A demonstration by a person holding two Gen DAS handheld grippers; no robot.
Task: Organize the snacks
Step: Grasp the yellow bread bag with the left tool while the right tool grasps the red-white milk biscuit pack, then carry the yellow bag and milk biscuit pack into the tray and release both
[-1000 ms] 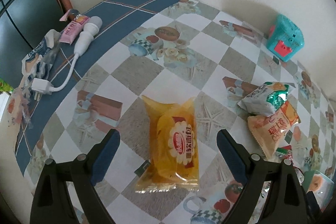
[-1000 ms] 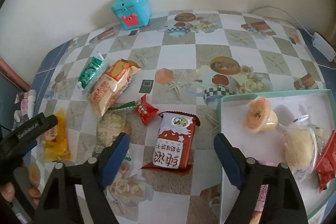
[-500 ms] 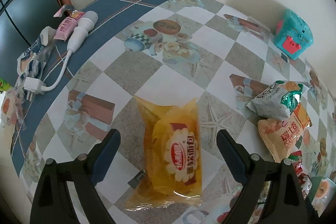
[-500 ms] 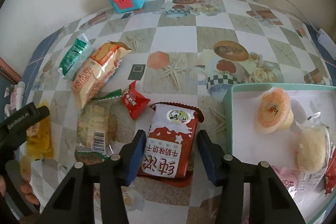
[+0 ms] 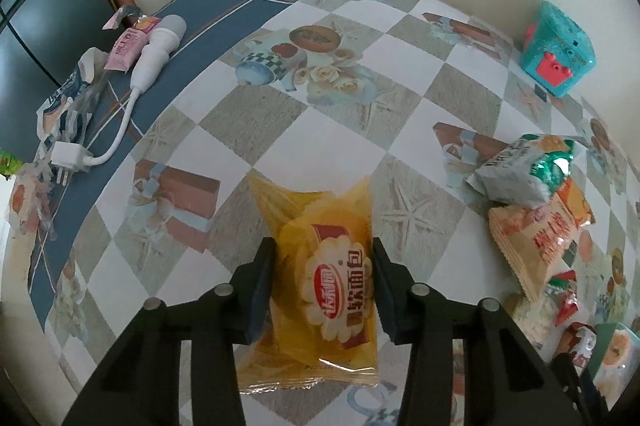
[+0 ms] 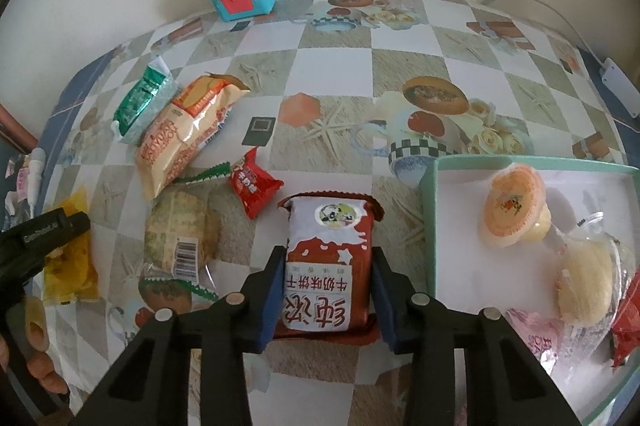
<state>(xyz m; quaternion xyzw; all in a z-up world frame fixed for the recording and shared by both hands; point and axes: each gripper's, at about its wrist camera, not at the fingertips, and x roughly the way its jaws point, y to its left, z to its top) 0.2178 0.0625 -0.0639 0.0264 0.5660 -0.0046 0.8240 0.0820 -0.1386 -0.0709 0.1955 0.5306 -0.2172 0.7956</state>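
1. Yellow bread packet lies near the surface's left edge, pinched across its width by the left claw.
2. Right claw clamps the red biscuit packet just beside the tray, probably its destination.

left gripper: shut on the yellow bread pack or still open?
Shut on it. The left gripper has both fingers pressed against the sides of the yellow bread pack, which lies on the table.

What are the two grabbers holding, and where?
The left gripper pinches the yellow bread pack by its long sides. The right gripper pinches the red biscuit pack by its sides, near its lower half.
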